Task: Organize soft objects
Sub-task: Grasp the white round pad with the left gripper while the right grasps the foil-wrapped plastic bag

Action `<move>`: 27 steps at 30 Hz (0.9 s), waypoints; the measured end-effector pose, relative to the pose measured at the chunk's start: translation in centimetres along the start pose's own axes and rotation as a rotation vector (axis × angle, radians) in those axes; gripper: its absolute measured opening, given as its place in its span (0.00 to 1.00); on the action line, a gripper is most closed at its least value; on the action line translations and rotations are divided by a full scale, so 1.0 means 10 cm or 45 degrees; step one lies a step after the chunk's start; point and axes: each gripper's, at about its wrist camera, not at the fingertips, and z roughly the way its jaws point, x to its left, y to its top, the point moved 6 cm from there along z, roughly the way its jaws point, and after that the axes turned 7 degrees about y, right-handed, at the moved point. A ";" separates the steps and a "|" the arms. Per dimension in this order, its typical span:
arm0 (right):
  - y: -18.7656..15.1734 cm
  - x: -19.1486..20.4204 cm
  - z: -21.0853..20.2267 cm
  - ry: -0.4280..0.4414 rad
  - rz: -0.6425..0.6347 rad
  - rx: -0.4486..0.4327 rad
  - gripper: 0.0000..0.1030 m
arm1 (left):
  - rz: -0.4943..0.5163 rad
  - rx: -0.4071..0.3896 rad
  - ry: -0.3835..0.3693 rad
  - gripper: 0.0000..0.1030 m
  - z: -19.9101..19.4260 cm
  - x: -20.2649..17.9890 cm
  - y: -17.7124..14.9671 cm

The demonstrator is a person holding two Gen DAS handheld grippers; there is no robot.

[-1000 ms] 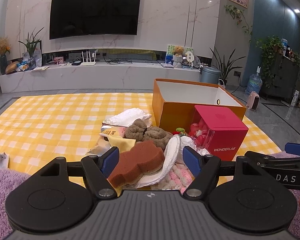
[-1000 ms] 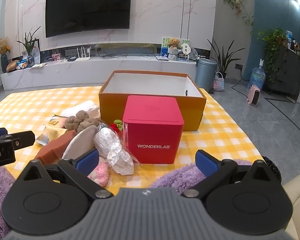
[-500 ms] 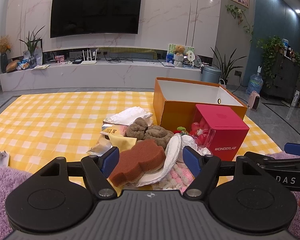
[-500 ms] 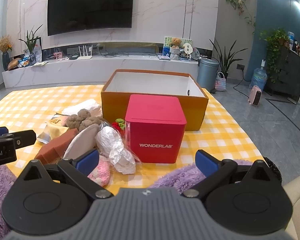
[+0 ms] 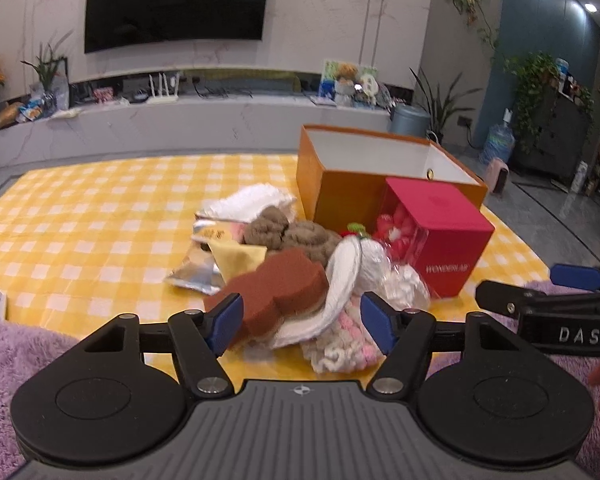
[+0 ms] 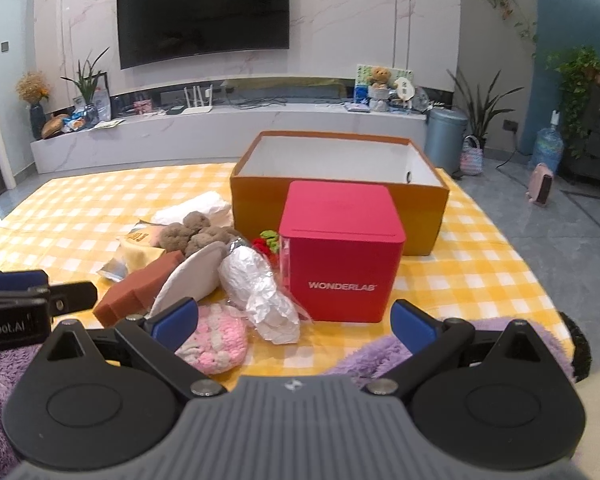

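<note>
black tv (image 6: 204, 10) on marble wall, long white console (image 6: 228, 128) below, grey tiled floor (image 6: 560, 232).

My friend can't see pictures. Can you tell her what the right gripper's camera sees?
The open right gripper faces a red cube-shaped box on a yellow checked cloth. Beside the red box lies a pile of soft things, behind it an open orange cardboard box.

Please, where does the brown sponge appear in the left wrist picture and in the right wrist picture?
Left wrist view: the brown sponge is at lower centre, just past the left claw, which is open.
Right wrist view: the brown sponge is at lower left, beside the white pad.
Shared landmark: the red WONDERLAB box.
</note>
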 end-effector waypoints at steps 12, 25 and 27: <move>0.02 0.19 0.40 0.203 -0.063 0.118 0.72 | 0.069 0.101 0.007 0.56 0.30 0.12 -0.03; 0.01 0.58 0.92 0.305 -0.156 0.228 0.48 | 0.142 0.224 -0.065 0.55 0.59 0.24 -0.13; 0.00 0.54 0.97 0.328 -0.116 0.246 0.45 | 0.134 0.240 -0.090 0.55 0.63 0.23 -0.17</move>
